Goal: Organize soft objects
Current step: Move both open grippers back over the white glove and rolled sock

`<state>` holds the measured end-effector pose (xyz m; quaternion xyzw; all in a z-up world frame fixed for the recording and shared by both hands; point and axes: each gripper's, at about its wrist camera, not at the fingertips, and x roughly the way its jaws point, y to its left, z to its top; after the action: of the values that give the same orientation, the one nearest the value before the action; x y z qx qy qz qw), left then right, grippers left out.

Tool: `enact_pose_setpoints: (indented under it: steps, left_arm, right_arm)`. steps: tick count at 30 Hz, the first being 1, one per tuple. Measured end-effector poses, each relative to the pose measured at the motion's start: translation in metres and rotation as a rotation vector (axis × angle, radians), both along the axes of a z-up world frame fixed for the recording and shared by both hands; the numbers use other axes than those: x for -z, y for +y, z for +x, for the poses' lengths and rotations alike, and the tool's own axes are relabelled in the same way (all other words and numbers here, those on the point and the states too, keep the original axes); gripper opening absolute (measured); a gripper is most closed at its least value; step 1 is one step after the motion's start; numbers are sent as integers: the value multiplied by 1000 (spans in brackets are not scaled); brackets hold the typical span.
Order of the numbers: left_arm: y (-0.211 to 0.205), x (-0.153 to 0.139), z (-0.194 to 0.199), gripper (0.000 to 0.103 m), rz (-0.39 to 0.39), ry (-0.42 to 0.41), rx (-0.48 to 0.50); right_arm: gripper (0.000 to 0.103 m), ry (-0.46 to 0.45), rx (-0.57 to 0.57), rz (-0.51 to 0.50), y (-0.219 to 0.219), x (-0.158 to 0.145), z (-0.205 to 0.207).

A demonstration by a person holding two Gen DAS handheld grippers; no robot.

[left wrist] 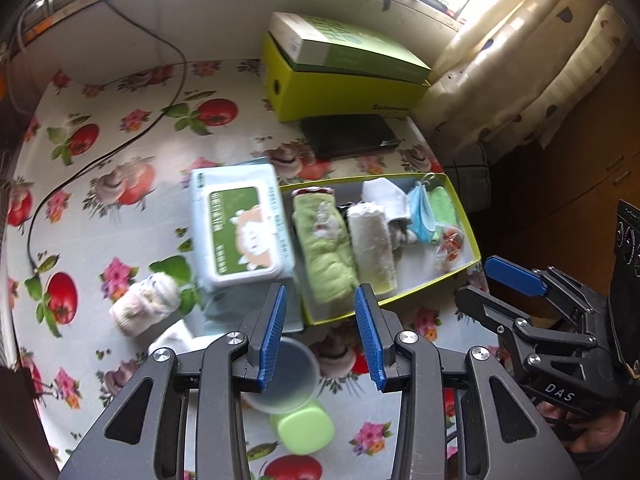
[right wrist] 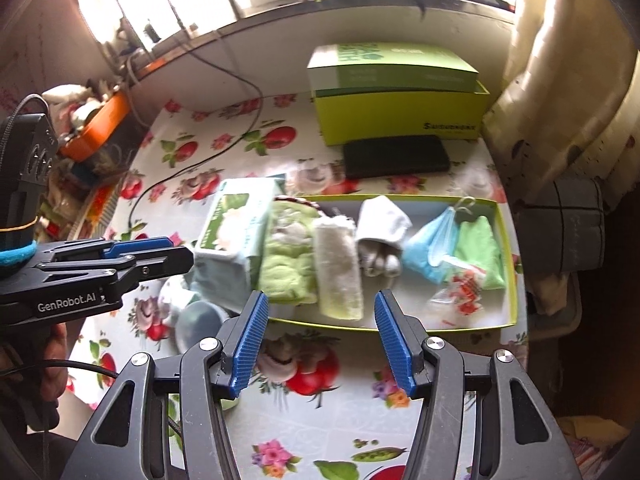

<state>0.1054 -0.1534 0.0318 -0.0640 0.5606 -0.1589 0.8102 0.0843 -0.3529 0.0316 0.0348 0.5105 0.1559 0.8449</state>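
Bright window light falls on my desk (left wrist: 132,208), which has a cloth with tomatoes and flowers on it. At the back sits a big green box (left wrist: 344,80) with a flat black thing (left wrist: 348,136) in front of it. A shallow tray (right wrist: 510,256) with a green rim lies in the middle. Inside it, side by side, are a fuzzy green towel (right wrist: 286,264), a rolled white towel (right wrist: 340,272), a white sock (right wrist: 380,220), a blue face mask (right wrist: 430,248), a green cloth (right wrist: 478,248) and a small clear packet (right wrist: 460,292). A pack of wet wipes (left wrist: 242,228) lies just beside the tray's left end. A little rolled sock (left wrist: 146,308) lies on the desk, left of the wipes and apart from the tray. My left gripper (left wrist: 320,336) is spread wide with nothing in it; the green towel and the tray's near edge are just ahead of its tips, and a clear cup (left wrist: 288,376) and a green lid (left wrist: 306,428) lie under it. My right gripper (right wrist: 320,340) is spread wide too and holds nothing; it hangs just in front of the tray, with the white towel straight ahead between its tips.
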Motion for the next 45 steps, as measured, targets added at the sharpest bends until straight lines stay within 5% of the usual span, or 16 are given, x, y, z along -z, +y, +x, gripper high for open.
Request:
enact_pose_setpoints:
  steps: [21, 32, 45]
  left_arm:
    - [86, 6, -35, 37, 6, 9, -141]
    - [125, 48, -38, 37, -8, 107, -188]
    - [118, 101, -19, 45, -50, 191, -114]
  right_arm:
    - [55, 2, -158, 18, 74, -14, -19]
    - [55, 34, -183, 10, 89, -4, -17]
    - [55, 74, -188, -8, 93, 8, -8]
